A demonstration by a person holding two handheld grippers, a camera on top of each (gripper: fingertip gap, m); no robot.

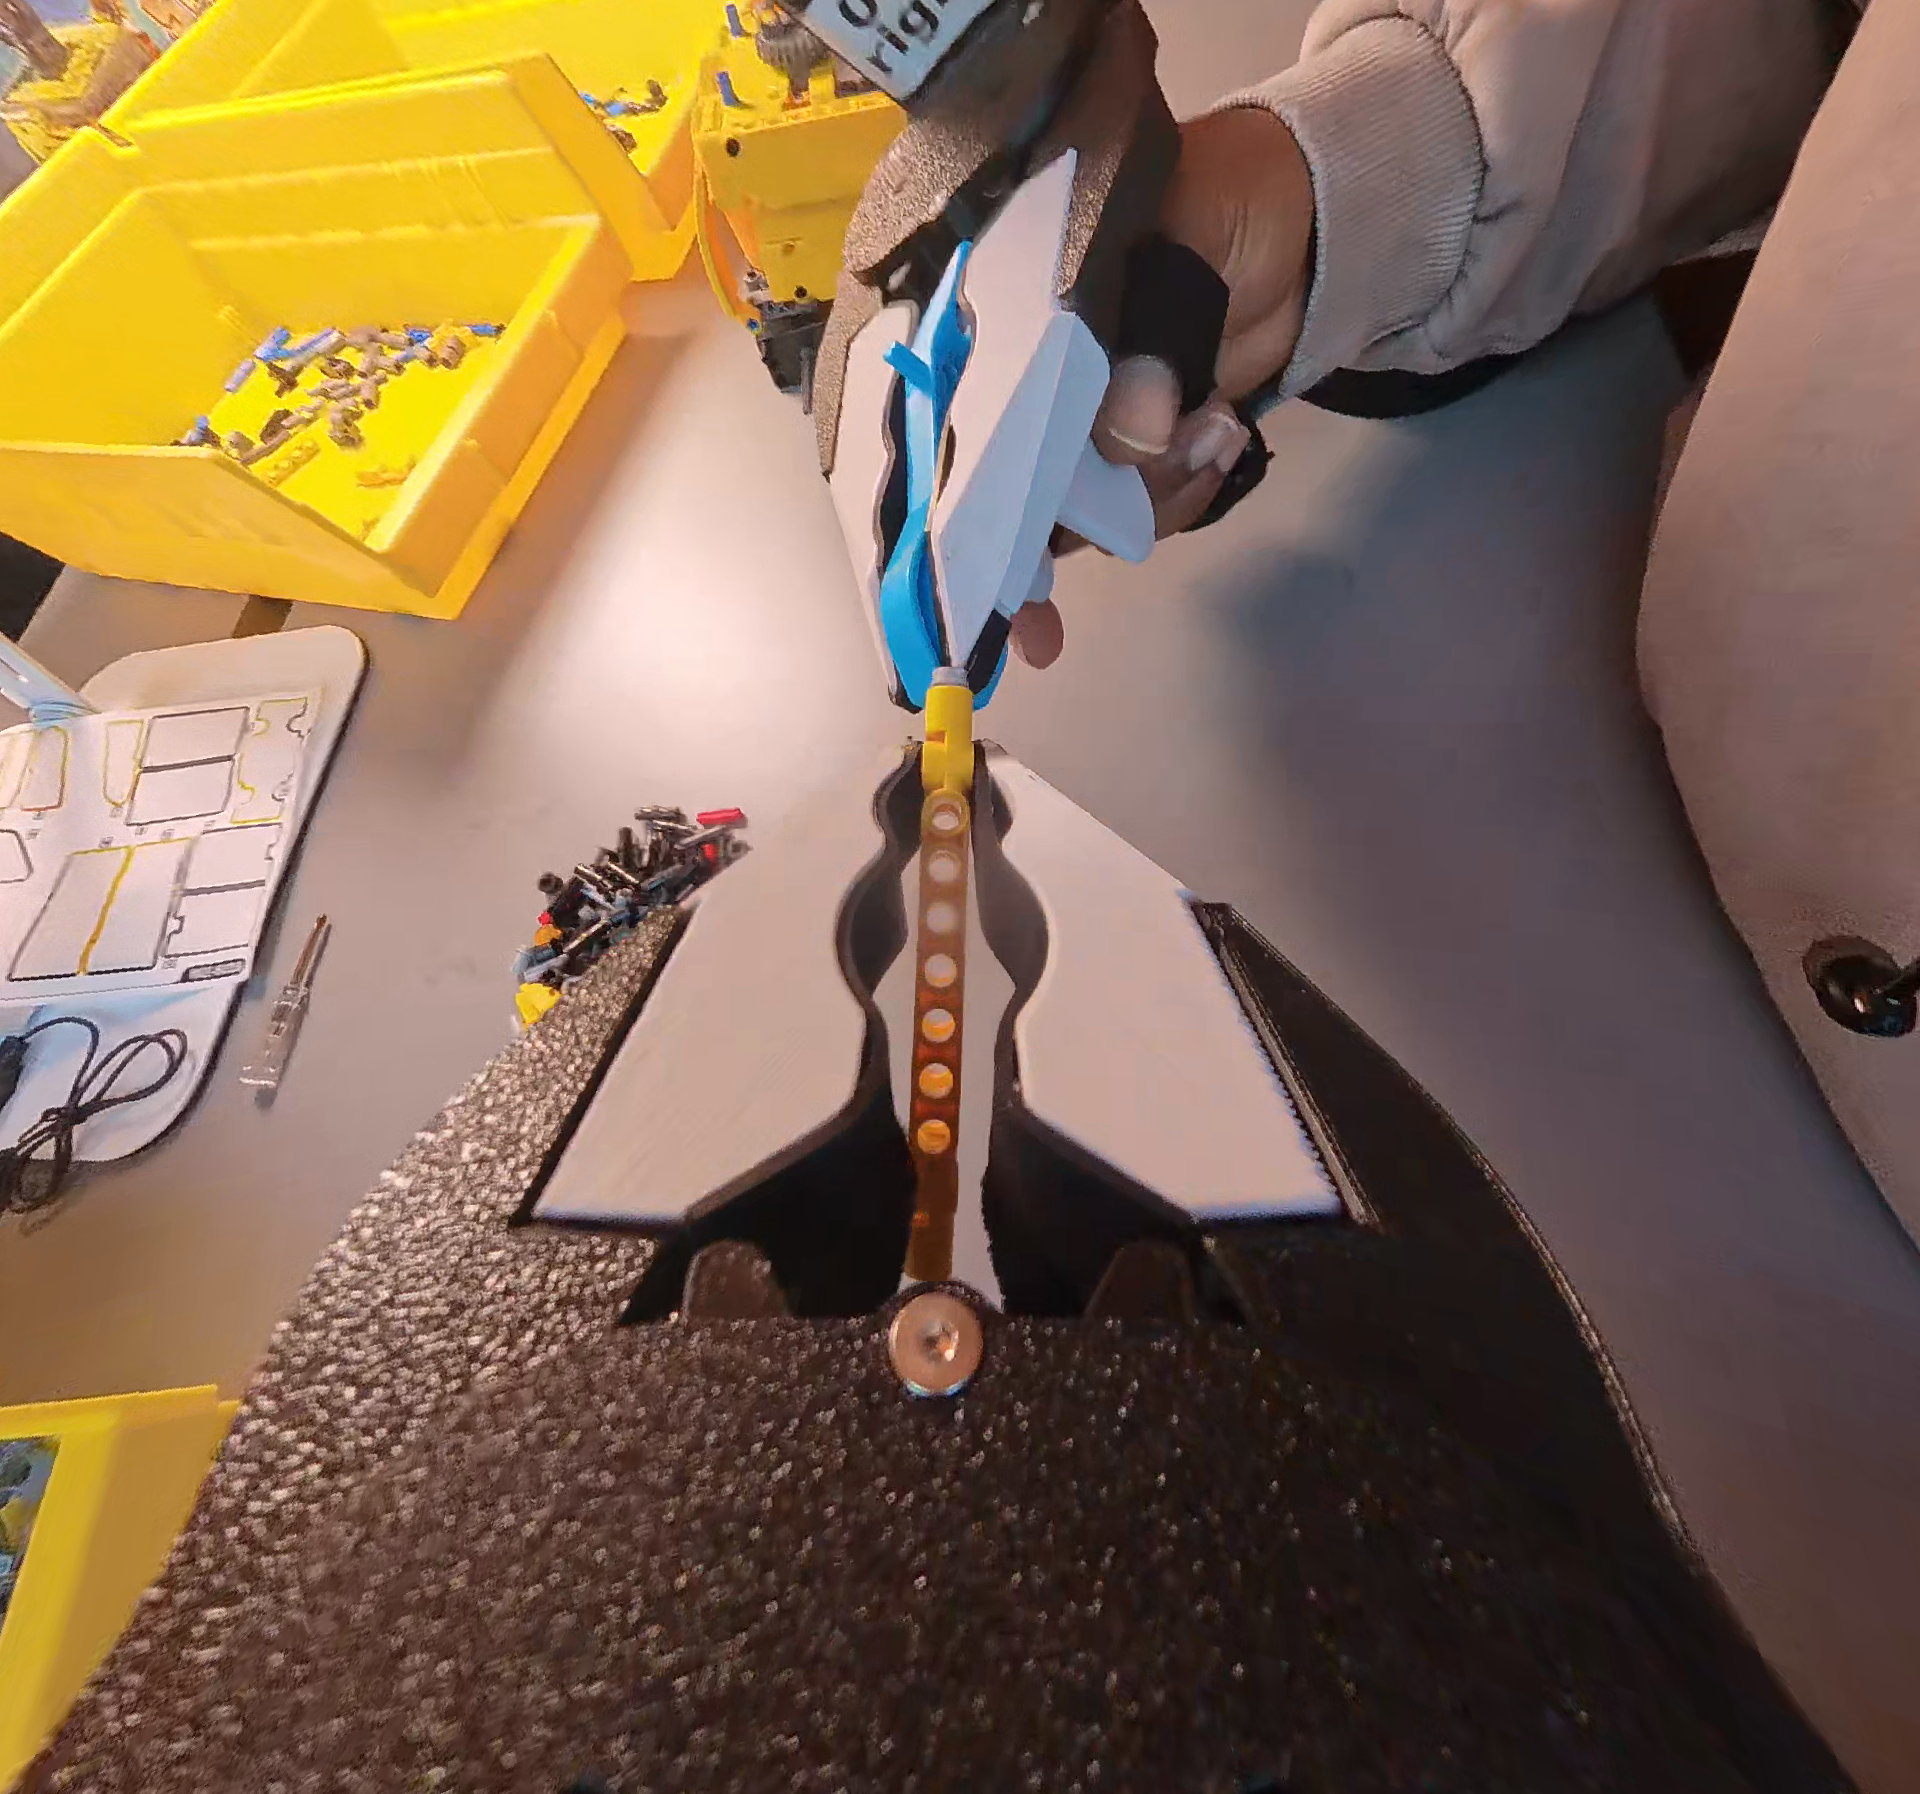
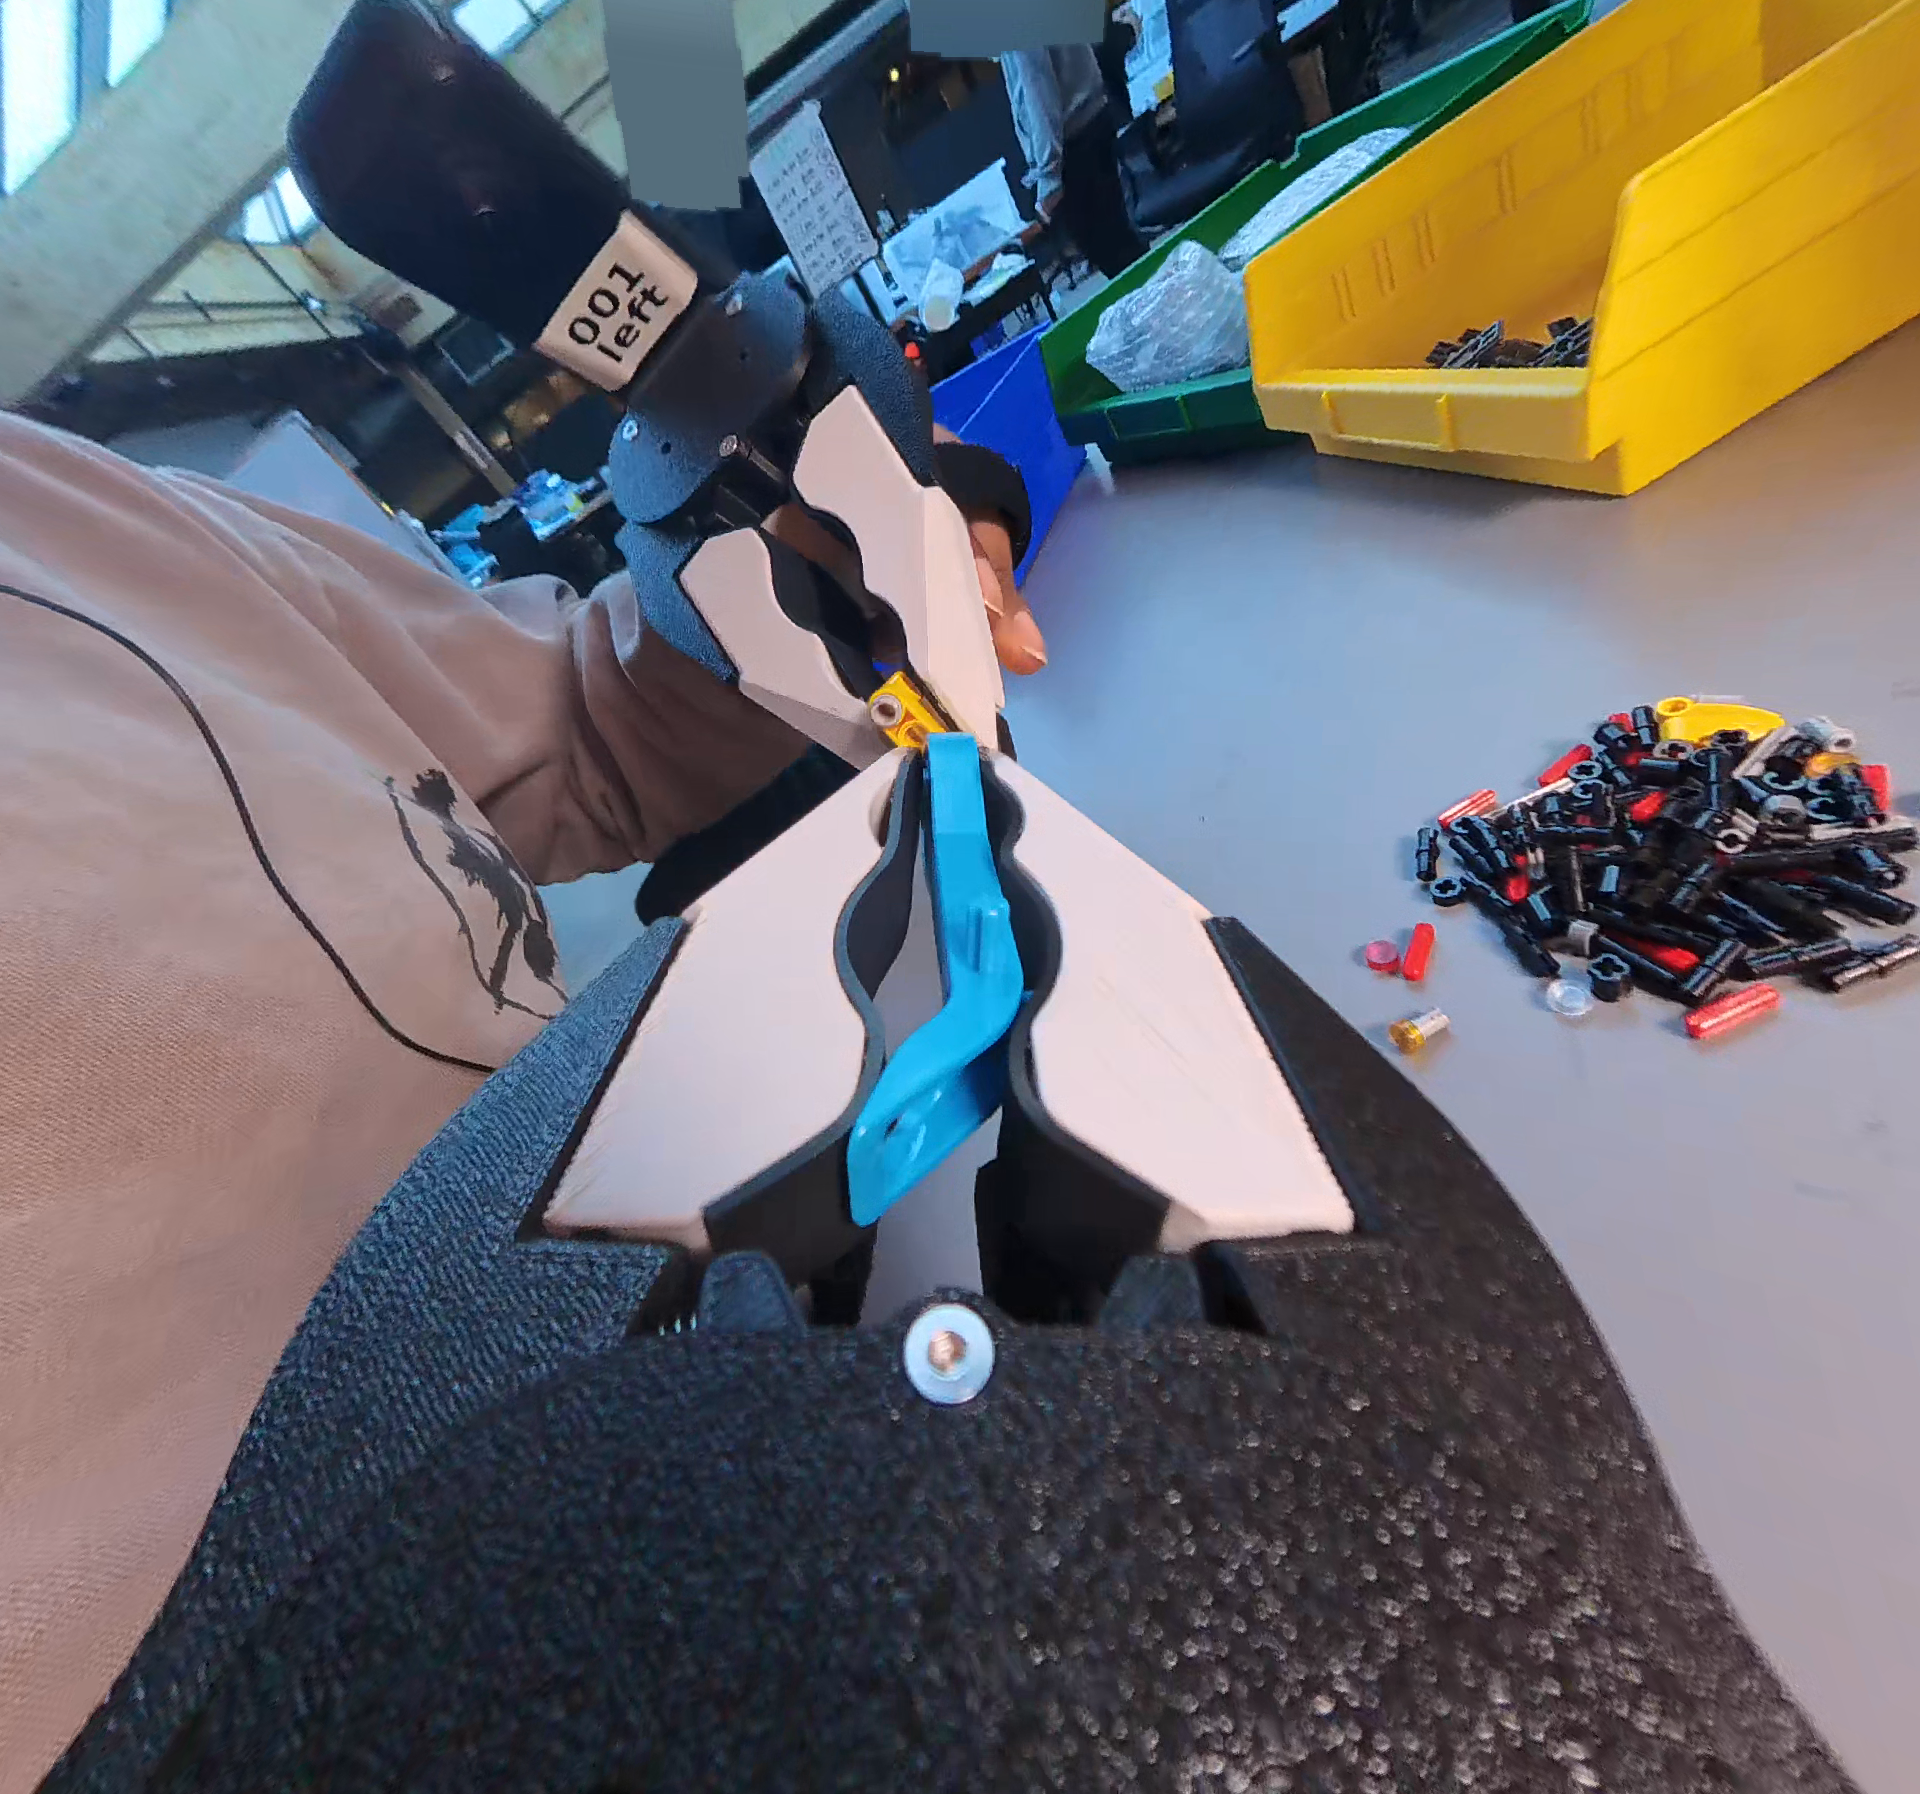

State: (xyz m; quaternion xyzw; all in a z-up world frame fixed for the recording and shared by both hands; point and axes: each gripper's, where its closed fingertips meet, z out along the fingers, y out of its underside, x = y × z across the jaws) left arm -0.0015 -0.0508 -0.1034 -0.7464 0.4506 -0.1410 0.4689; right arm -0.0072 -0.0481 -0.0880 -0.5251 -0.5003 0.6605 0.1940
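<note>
My left gripper (image 1: 948,770) is shut on a long yellow beam with holes (image 1: 935,996) that runs along between its fingers. A small yellow connector (image 1: 948,721) sits at the beam's far end. My right gripper (image 1: 951,676) comes down from above, shut on a blue curved plastic piece (image 1: 920,539), and its tip touches the yellow connector. In the right wrist view my right gripper (image 2: 951,755) clamps the blue piece (image 2: 961,965), and my left gripper (image 2: 935,718) meets it tip to tip, with the beam's yellow end (image 2: 899,710) showing. Both are held above the grey table.
Yellow bins (image 1: 208,518) with small parts stand at the left, with a yellow model (image 1: 790,175) behind them. A pile of black and red pins (image 1: 634,871) (image 2: 1683,861), an instruction sheet (image 1: 145,830), a cable (image 1: 83,1090), a yellow bin (image 2: 1434,409), a green bin (image 2: 1143,404). My left and right fingertips are right by each other.
</note>
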